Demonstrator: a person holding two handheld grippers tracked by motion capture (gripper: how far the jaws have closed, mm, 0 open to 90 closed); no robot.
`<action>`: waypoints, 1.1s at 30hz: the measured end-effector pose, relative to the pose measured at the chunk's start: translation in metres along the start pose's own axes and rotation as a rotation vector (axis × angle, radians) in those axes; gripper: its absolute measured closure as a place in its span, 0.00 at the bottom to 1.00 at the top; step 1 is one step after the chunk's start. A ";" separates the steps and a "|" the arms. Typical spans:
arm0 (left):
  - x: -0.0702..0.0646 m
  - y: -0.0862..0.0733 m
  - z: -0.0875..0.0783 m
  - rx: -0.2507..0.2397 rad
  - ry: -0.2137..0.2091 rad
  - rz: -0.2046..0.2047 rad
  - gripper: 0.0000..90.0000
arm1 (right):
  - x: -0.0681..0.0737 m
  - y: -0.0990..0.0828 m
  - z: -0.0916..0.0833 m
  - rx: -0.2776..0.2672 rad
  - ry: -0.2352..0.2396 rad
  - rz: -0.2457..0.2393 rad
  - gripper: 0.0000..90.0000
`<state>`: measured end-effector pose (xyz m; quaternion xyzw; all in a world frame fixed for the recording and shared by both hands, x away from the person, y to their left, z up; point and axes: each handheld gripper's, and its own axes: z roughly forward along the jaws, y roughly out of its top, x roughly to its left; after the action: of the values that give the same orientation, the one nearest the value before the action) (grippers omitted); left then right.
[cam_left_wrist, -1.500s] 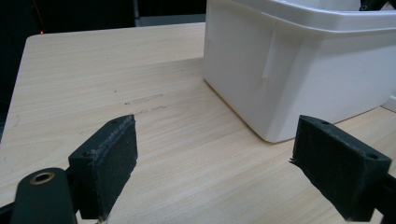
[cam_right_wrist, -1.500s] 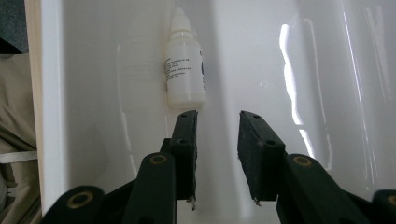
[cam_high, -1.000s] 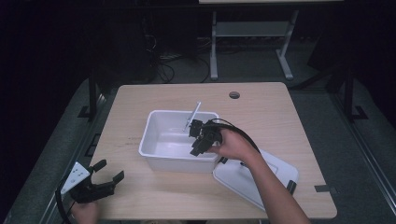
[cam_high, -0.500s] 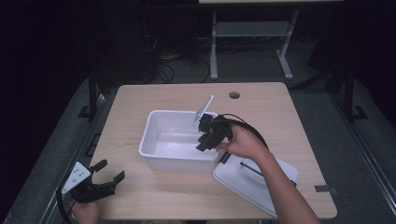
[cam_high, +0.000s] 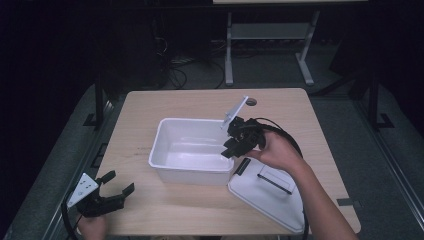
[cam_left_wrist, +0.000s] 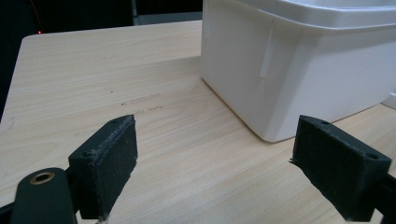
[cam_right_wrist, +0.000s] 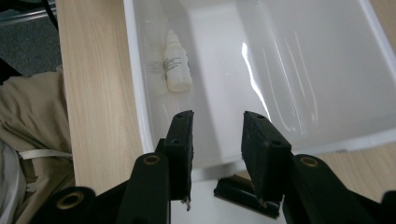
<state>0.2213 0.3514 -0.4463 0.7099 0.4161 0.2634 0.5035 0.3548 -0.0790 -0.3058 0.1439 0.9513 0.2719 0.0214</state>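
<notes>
The right gripper (cam_right_wrist: 217, 140), jaws just opening and empty, hangs over a white bin (cam_right_wrist: 135, 93) holding a small bottle (cam_right_wrist: 176, 67); the left gripper (cam_left_wrist: 233, 172) rests released on the table (cam_left_wrist: 93, 84).

On the tabletop (cam_high: 150, 110) stands a white tub (cam_high: 192, 150), its lid (cam_high: 267, 192) lying just beside it. The right gripper (cam_high: 231, 141) hovers over the tub's rim, fingers apart; the left gripper (cam_high: 116, 184) rests near the tabletop's corner, fingers spread.
</notes>
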 end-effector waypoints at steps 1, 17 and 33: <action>0.000 0.000 0.000 0.000 0.000 0.000 0.14 | 0.000 -0.003 -0.003 -0.001 -0.006 0.005 0.70; -0.001 0.000 0.003 0.005 0.000 0.002 0.14 | 0.002 -0.048 -0.044 -0.022 -0.080 0.073 0.64; -0.001 0.000 0.004 0.012 0.002 0.009 0.14 | 0.007 -0.099 -0.048 -0.025 -0.102 0.140 0.60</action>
<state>0.2238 0.3489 -0.4475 0.7146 0.4150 0.2641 0.4974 0.3169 -0.1818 -0.3169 0.2233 0.9331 0.2770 0.0528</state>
